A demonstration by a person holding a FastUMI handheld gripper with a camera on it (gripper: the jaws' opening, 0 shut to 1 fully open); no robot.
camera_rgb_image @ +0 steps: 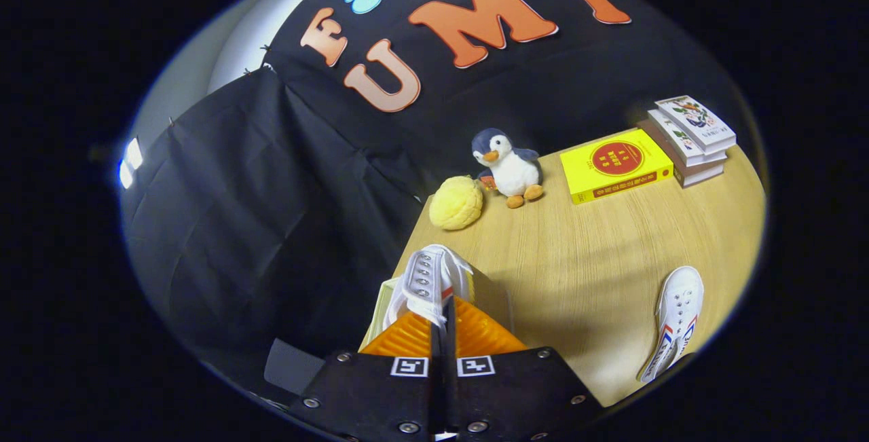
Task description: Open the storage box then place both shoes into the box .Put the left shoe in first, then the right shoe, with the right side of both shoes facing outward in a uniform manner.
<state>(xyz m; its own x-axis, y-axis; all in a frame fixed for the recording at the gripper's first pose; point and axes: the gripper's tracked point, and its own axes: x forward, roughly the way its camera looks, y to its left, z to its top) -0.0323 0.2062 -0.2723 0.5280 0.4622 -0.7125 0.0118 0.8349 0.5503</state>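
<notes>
Wooden table (584, 252) in a black-cloth booth, hand-held gripper (445, 306) clamped on a white shoe (428, 282) above the storage box (380, 313), second white shoe (675, 320) lying well apart.

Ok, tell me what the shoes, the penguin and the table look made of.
Shoes: the one pinched in the gripper and the one lying on the table look like white canvas, matte, with metal-looking eyelets. Penguin: plush fabric, fuzzy surface. Table: light wood or wood-look laminate, with fine grain lines and a dull sheen; which one is unclear.
</notes>
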